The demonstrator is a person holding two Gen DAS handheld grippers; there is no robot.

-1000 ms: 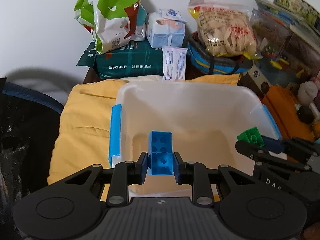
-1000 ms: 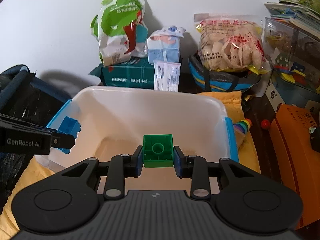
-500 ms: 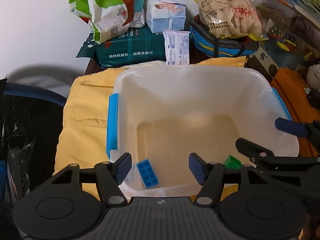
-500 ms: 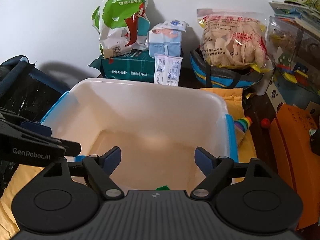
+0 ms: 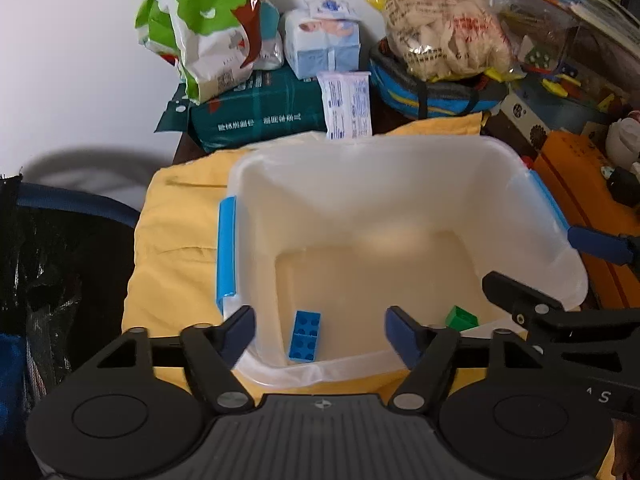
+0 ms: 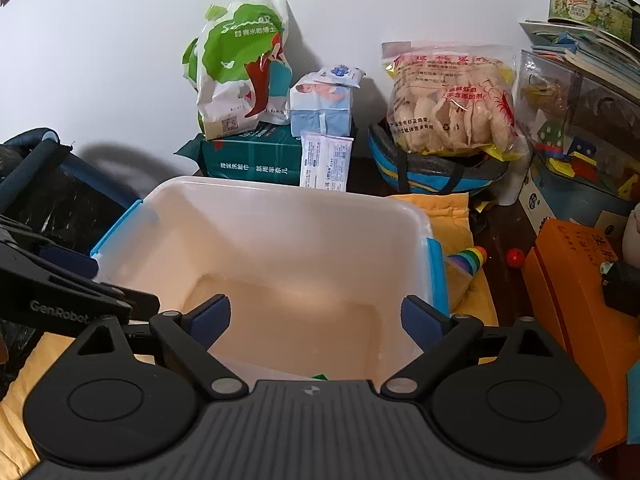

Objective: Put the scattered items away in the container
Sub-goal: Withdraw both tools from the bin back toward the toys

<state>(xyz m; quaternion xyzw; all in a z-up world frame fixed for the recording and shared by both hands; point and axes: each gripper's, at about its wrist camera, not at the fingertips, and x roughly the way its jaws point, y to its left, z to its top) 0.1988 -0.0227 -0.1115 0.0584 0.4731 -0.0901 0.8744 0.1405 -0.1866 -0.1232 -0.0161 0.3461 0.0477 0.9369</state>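
Bricks are lying in the container [image 5: 404, 184]: blue brick [image 5: 305, 335], green brick [image 5: 462, 317].
We are opening the left gripper [image 5: 320, 326] and right gripper [image 6: 316, 316], both empty; rainbow toy [image 6: 469, 259] is waiting at right.

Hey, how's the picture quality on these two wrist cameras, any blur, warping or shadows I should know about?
Left wrist view: soft all over, the blue brick and green brick in the bin look smeared; fisheye bends the edges. Right wrist view: sharper, print on the snack bag shows clearly; a soft grey shadow falls on the wall at left; corners go dark.
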